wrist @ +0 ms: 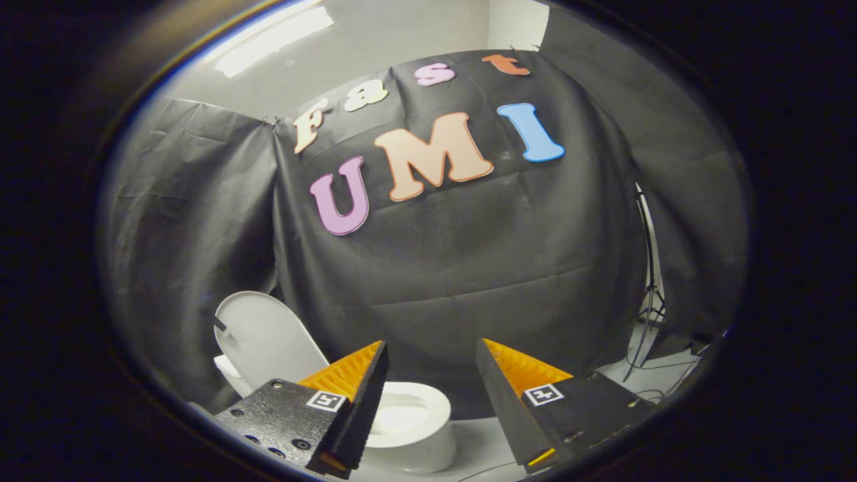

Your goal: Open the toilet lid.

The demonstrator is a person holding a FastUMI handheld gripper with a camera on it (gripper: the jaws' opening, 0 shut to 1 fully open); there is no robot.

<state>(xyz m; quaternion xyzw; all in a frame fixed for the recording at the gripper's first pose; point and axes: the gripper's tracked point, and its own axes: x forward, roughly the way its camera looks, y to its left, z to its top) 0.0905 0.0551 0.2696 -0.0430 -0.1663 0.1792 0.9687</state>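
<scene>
A white toilet (410,428) stands on the floor below and beyond my left finger. Its lid (264,338) is raised, standing up and leaning back toward the black cloth wall, so the seat ring and bowl opening lie bare. My gripper (432,349) hovers above and in front of the toilet, apart from it. Its fingers are spread wide, with nothing between them. The left finger (355,378) covers part of the bowl's near-left side.
Black cloth (469,268) hangs behind and to the left of the toilet. At the right, a thin stand (649,294) and cables (659,368) sit on the pale floor (482,442) by the cloth's edge.
</scene>
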